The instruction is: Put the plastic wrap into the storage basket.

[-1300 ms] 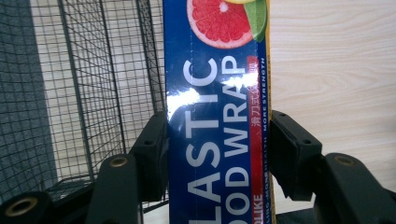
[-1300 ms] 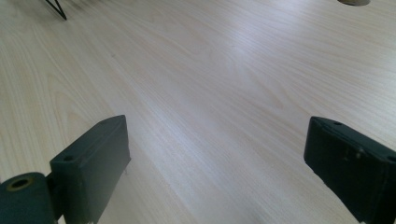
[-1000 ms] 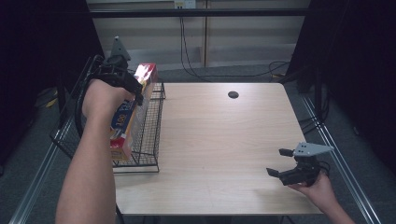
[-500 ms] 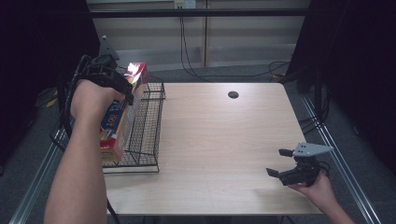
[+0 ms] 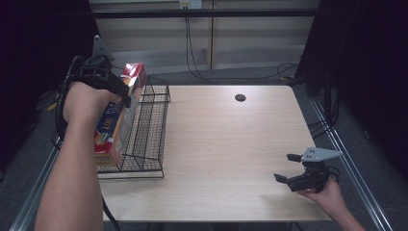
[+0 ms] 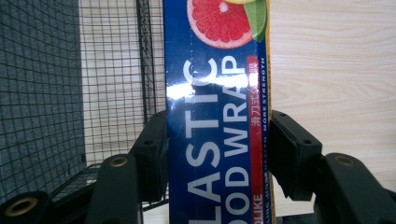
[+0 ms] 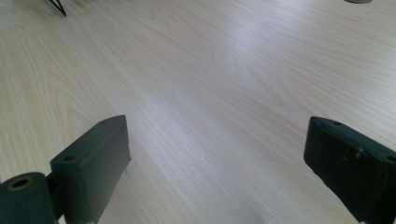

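1. We are holding the left gripper clamped on a long blue cardboard box of plastic food wrap, its two black jaws pressing on the box's two long sides in the left gripper view.
2. We are keeping that box tilted over the black wire-mesh basket, its red top end pointing away from us and its lower end down near the basket's near left corner; whether it is touching the mesh we cannot tell.
3. The basket is sitting on the left edge of the pale wooden table.
4. We are resting the right gripper low at the table's near right corner, well apart from the basket, with its jaws standing wide and nothing between them.
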`<state>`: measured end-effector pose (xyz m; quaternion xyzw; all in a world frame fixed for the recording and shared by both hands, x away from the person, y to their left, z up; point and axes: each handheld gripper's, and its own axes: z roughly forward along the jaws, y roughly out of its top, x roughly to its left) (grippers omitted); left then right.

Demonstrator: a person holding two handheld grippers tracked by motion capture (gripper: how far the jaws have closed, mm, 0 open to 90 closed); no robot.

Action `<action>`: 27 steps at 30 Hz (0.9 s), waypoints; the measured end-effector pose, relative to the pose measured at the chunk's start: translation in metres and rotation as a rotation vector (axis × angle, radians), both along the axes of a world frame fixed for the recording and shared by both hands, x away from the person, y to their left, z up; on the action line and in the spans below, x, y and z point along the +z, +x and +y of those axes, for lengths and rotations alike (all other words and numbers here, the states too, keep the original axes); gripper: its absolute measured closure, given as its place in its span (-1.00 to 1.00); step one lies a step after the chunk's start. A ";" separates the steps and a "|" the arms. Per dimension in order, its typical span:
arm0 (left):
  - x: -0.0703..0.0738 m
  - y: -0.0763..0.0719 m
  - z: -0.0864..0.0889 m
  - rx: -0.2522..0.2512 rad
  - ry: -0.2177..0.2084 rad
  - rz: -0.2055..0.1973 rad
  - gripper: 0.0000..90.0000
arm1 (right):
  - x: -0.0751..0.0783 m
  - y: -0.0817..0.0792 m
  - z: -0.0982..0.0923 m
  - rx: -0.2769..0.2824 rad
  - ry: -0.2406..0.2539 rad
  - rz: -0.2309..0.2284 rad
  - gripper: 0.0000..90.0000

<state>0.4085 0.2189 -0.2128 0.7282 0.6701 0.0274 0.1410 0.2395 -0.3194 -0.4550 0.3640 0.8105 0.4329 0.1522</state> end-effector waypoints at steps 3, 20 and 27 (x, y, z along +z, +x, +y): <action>0.000 -0.001 0.004 0.009 -0.005 -0.009 0.02 | 0.000 0.000 0.000 -0.004 0.003 -0.001 -0.85; 0.005 -0.003 0.021 0.046 0.007 -0.019 0.02 | -0.001 0.000 0.000 0.005 0.002 0.002 -0.85; 0.002 -0.003 0.032 0.065 0.015 -0.014 0.02 | -0.001 0.000 0.001 0.004 0.000 0.003 -0.85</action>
